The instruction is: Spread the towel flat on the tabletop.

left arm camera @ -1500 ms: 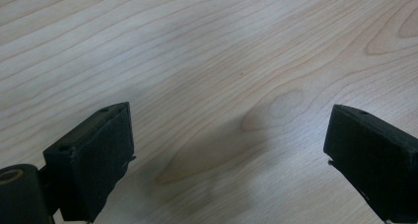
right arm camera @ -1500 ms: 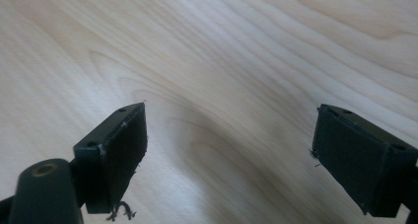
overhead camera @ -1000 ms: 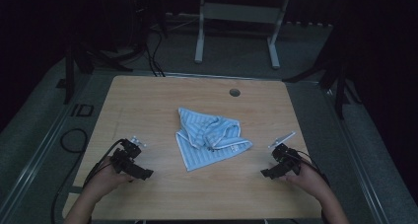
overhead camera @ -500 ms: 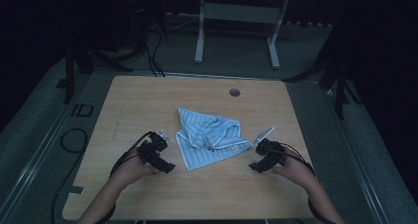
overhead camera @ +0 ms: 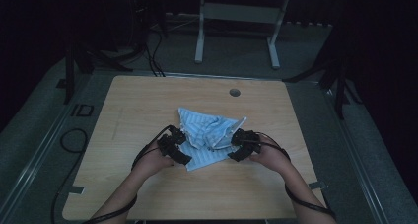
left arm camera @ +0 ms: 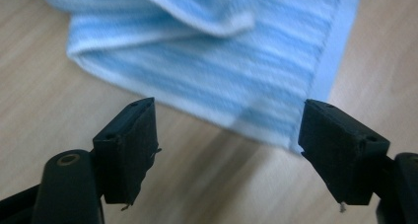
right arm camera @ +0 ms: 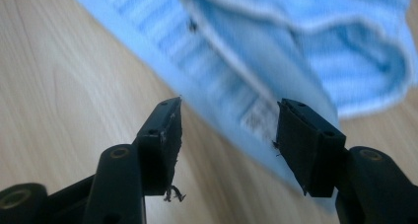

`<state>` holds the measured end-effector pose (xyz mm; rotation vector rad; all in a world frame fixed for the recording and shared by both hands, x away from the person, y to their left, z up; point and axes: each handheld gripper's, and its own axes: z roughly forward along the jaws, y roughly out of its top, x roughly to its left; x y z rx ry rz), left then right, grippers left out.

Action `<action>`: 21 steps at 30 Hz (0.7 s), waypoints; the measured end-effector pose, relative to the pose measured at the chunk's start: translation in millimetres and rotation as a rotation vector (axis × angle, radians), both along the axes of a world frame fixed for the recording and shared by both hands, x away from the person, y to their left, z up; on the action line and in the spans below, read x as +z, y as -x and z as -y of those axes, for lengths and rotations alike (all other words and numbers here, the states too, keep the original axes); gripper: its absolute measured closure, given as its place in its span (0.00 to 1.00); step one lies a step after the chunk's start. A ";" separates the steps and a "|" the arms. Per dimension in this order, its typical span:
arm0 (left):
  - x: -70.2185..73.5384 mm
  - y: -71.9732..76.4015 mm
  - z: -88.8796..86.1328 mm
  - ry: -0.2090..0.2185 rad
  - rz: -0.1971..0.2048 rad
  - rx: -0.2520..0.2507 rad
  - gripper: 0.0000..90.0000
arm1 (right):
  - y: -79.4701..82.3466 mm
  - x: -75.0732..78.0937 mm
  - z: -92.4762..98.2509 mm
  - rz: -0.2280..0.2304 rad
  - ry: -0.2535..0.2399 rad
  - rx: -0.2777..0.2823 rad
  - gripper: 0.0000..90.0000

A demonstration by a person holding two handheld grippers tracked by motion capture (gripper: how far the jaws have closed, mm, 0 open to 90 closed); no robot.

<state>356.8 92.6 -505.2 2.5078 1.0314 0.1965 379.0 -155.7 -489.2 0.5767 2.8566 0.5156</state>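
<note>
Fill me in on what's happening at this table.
A person holds a tool in each hand and has brought both up to a crumpled blue-and-white striped towel on the wooden table. The left tool is open, its jaws straddling a towel corner. The right tool is open too, at the towel's edge. Neither has gripped the cloth yet.

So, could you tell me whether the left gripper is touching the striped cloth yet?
Apart. In the left gripper view, the left gripper stands open, bare table showing between its jaws and the cloth edge just ahead.
</note>
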 end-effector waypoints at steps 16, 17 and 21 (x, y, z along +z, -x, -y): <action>-16.2 -33.1 24.3 0.058 -0.001 0.043 0.49 | -19.7 -20.1 -49.9 -0.014 0.073 0.022 0.51; -17.1 -34.5 25.5 0.065 0.001 0.051 0.51 | -20.5 -20.2 -50.7 -0.009 0.081 0.021 0.53; -14.7 -35.2 26.3 0.072 0.038 0.064 0.78 | -25.1 -12.7 -48.4 -0.014 0.063 -0.021 0.91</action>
